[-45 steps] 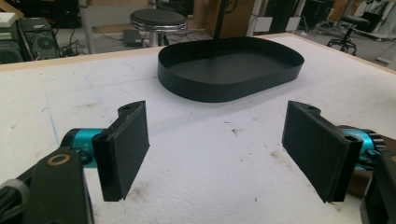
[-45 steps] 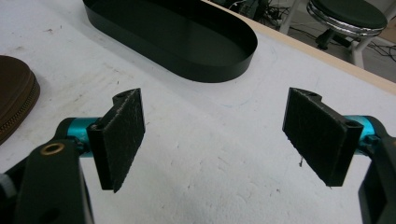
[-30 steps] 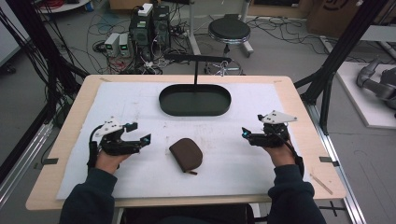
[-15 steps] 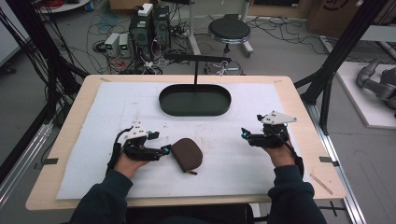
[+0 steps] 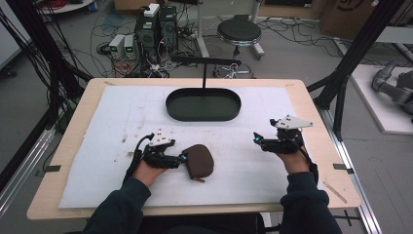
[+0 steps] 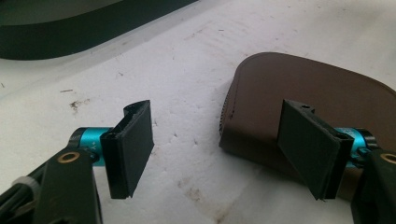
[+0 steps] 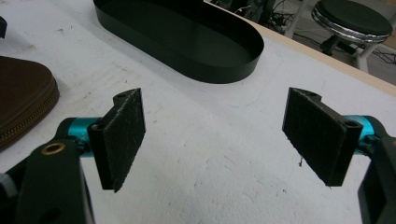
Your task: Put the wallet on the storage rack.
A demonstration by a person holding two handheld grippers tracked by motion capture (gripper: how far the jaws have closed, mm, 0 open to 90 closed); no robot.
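- A person sits at a wooden table covered by a white foam mat [image 5: 253,161], holding a two-jaw gripper in each hand.
- A brown zippered pouch [image 5: 198,161] lies flat on the mat, near the person's edge and a little left of centre.
- The left gripper [image 5: 182,159] sits low over the mat, its tip just at the pouch's left edge.
- In the left gripper view, its jaws stand wide apart and hold nothing. One jaw is over bare mat; the other is over the pouch's [image 6: 308,88] rounded brown top, so the pouch edge lies between them. This looks like a line-up for pinching that edge.
- The right gripper [image 5: 256,140] hovers well apart from the pouch, on the right side of the mat, pointing inward.
- In the right gripper view, its jaws also gape wide with only mat between them; the pouch's zipper edge [image 7: 28,116] shows at far left. It appears to be waiting.
- A black oval tray [image 5: 203,104] sits empty beyond the pouch, toward the far edge, a likely place to put the pouch.
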